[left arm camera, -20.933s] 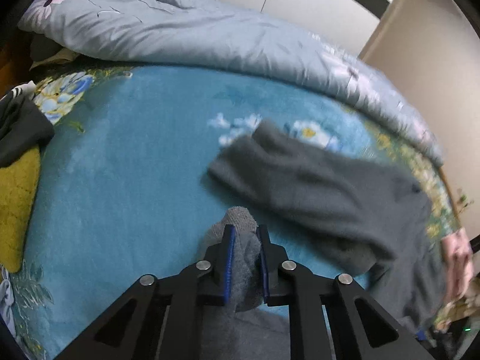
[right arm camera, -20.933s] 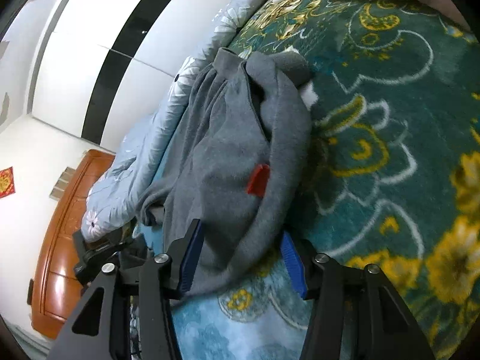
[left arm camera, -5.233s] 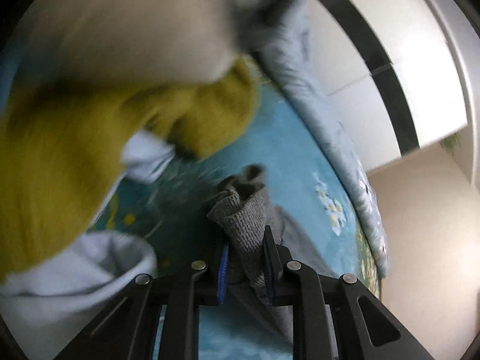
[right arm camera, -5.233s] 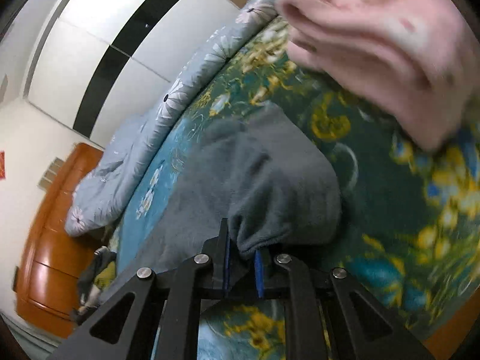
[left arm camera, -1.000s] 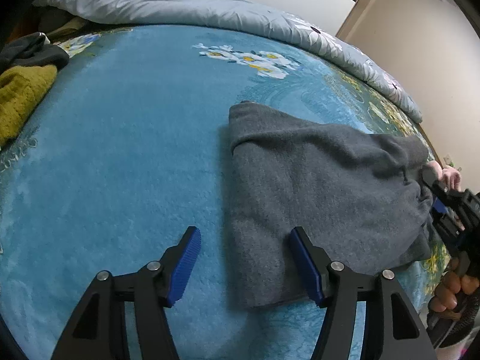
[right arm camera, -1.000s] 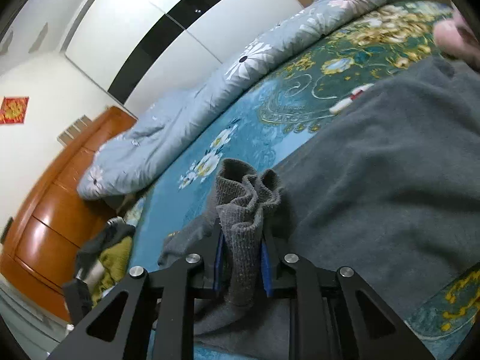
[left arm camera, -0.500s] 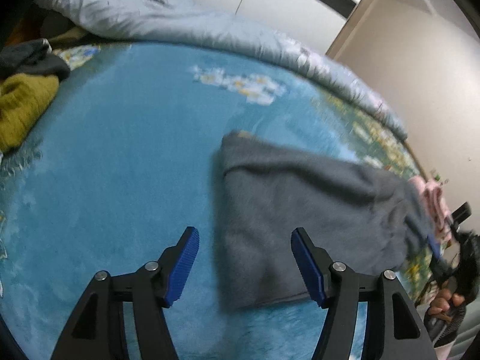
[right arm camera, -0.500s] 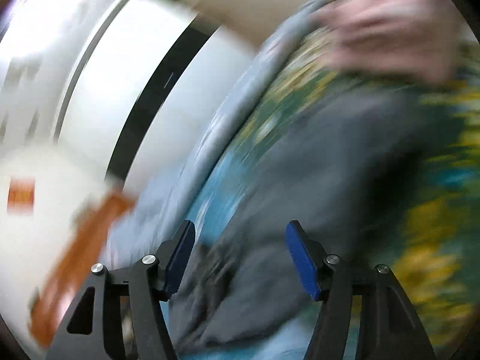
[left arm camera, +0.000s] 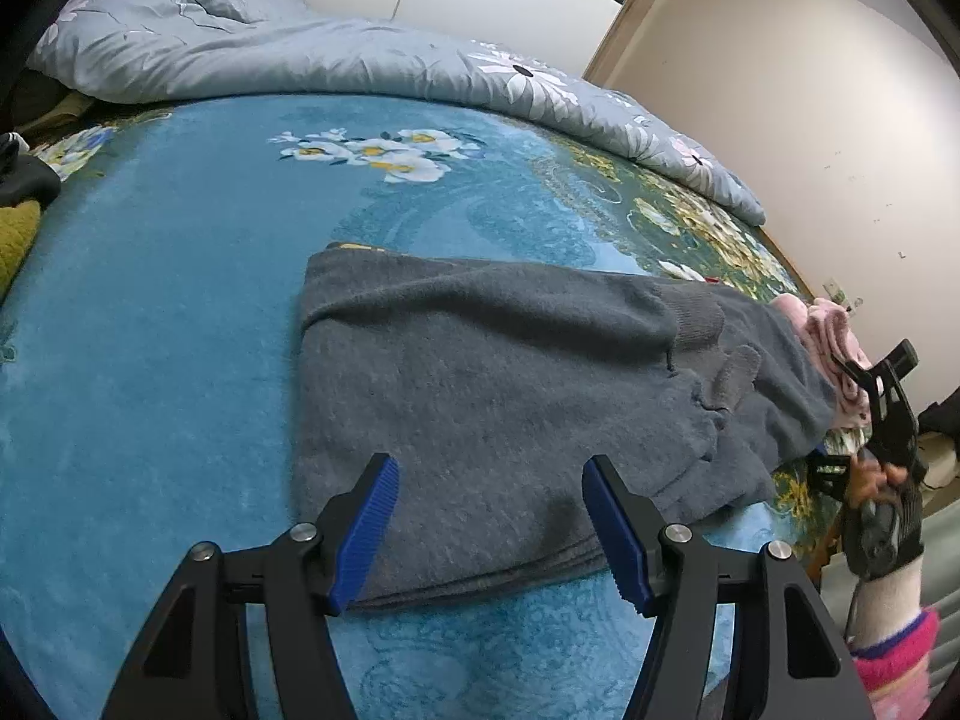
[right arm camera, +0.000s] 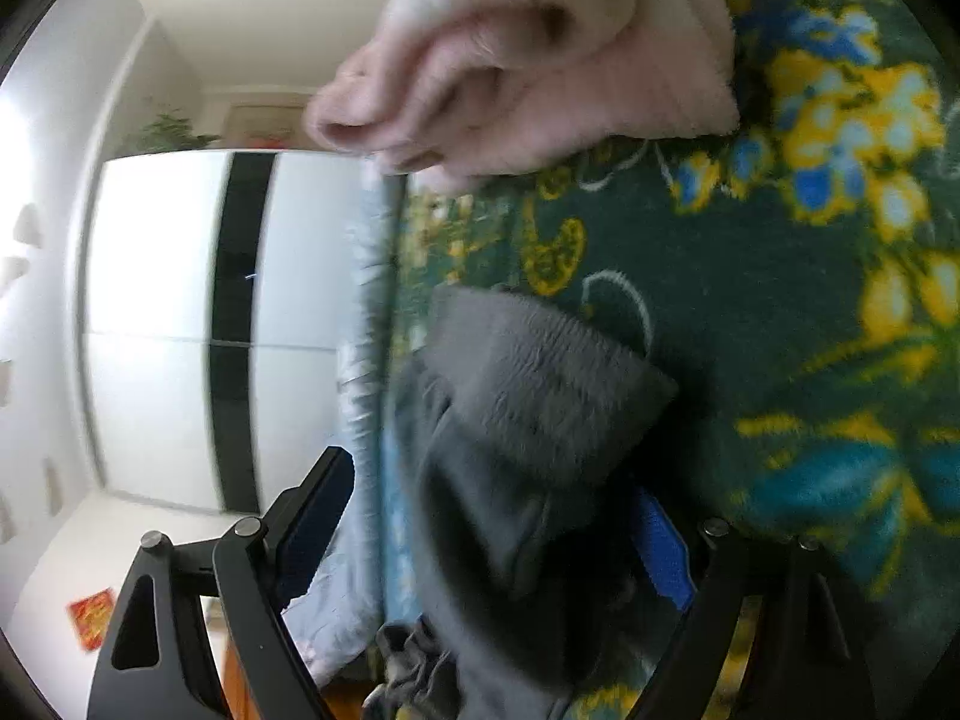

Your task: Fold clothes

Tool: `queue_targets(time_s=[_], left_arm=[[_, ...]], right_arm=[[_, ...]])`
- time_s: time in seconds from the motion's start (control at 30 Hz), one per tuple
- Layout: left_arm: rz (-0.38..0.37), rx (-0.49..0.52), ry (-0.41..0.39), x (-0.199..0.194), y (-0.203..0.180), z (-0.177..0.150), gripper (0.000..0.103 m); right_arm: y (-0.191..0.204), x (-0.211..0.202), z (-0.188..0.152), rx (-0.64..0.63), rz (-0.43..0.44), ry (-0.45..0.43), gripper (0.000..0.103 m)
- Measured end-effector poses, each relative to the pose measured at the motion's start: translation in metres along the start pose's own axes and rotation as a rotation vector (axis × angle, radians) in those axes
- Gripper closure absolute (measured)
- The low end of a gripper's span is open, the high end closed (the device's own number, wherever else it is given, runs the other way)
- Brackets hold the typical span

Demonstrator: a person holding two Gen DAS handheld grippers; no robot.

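A grey fleece garment point(left arm camera: 510, 396) lies folded on the blue floral blanket point(left arm camera: 168, 276). My left gripper point(left arm camera: 501, 528) hovers open over its near edge, its blue pads apart and holding nothing. In the left wrist view the right gripper point(left arm camera: 882, 396) is at the garment's right end, held by a hand in a pink sleeve. In the right wrist view that gripper point(right arm camera: 486, 516) is open and rolled sideways, with the garment's folded end point(right arm camera: 540, 408) lying between its fingers, not clamped.
A pale blue flowered quilt point(left arm camera: 312, 60) is bunched along the far side of the bed. A pink garment point(right arm camera: 540, 48) lies next to the grey one's right end. Yellow and dark clothes point(left arm camera: 18, 210) sit at the left edge. A white wardrobe point(right arm camera: 168, 324) stands beyond.
One second ago my right gripper was shut on a grey cuff; it has let go, opened and swung to the garment's right end. My left gripper stayed open and moved nearer the garment.
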State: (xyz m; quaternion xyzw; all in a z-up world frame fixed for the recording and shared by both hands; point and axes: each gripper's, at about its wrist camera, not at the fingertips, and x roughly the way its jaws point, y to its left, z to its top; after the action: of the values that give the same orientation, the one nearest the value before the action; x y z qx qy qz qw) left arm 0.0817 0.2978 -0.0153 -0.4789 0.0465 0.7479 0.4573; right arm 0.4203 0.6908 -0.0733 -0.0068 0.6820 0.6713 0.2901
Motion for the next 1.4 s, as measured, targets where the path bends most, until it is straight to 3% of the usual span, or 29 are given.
queue_targets(time_s=[0.13,0.23,0.33,0.37,0.4,0.6,0.73,0.93,1.1,1.2,1.3,1.4], left_arm=[[0.005,-0.026,0.009,0.002,0.011,0.0,0.035],[-0.004,-0.043,0.004,-0.001,0.017,0.0,0.035],[-0.013,-0.061,-0.001,-0.003,0.022,-0.001,0.035],[-0.016,-0.067,-0.003,-0.004,0.024,-0.001,0.035],[-0.019,-0.073,-0.005,-0.005,0.026,-0.001,0.035],[-0.033,-0.134,-0.02,-0.012,0.046,-0.002,0.035],[-0.042,-0.178,-0.037,-0.019,0.061,-0.002,0.035],[-0.036,-0.242,-0.069,-0.032,0.084,-0.005,0.035],[-0.026,-0.294,-0.094,-0.045,0.107,-0.01,0.035],[-0.021,-0.323,-0.104,-0.05,0.121,-0.014,0.035],[-0.019,-0.348,-0.11,-0.054,0.132,-0.016,0.035],[-0.023,-0.369,-0.113,-0.054,0.138,-0.017,0.035]], right_arm=[[0.013,0.003,0.009,-0.012,-0.013,-0.058,0.009],[0.022,0.007,0.014,-0.055,0.0,-0.054,0.013],[0.032,0.007,0.016,-0.108,-0.047,-0.049,0.04],[0.037,0.006,0.016,-0.135,-0.066,-0.047,0.061],[0.044,0.008,0.016,-0.166,-0.083,-0.04,0.068],[0.119,0.004,-0.004,-0.47,-0.131,-0.036,0.075],[0.198,0.002,-0.074,-0.835,-0.102,-0.026,0.075],[0.262,0.015,-0.218,-1.245,0.018,0.11,0.075],[0.254,0.047,-0.33,-1.405,0.099,0.341,0.076],[0.221,0.066,-0.383,-1.506,0.075,0.47,0.076],[0.189,0.084,-0.417,-1.572,0.007,0.562,0.076],[0.169,0.086,-0.431,-1.627,-0.042,0.598,0.073]])
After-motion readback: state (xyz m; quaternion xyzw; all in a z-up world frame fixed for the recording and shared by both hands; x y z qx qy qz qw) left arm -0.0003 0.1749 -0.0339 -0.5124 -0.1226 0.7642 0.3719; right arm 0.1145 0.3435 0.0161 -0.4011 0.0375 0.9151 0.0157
